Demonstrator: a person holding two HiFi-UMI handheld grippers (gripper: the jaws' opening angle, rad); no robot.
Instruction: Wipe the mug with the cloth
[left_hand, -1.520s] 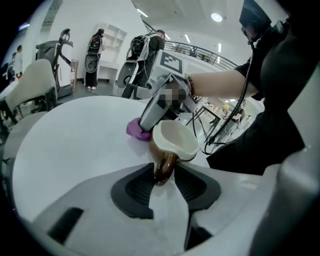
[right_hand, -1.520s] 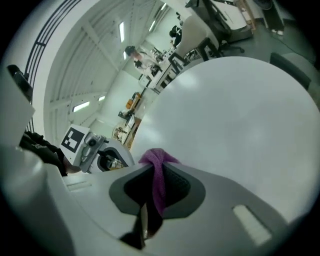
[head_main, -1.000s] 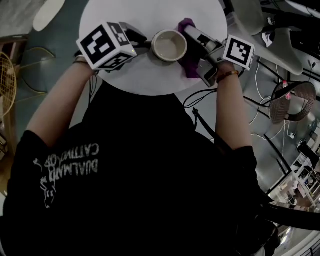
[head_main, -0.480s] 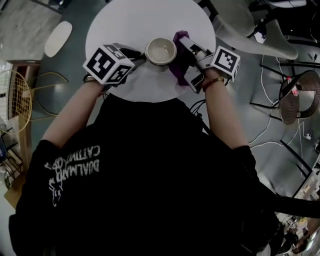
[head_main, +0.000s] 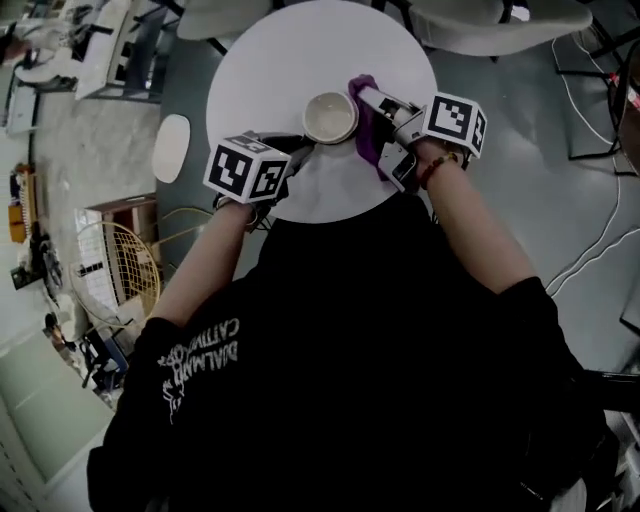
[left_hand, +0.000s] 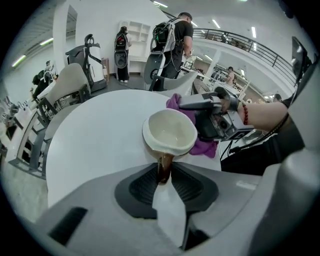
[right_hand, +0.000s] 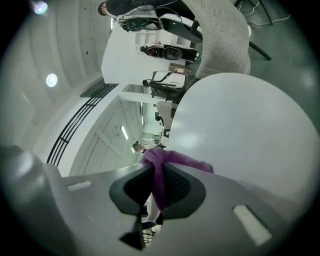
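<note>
Mug stands on the counter, left tongs closing on its handle; right tongs pinch the cloth beside it.

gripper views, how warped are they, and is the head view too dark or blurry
Left gripper view: strong fisheye, black corners, the table edge bows, the mug is sharp. Right gripper view: same warp, room tipped sideways, the cloth sharp. Head view: dim, the black shirt swallows detail, no obvious motion blur.
</note>
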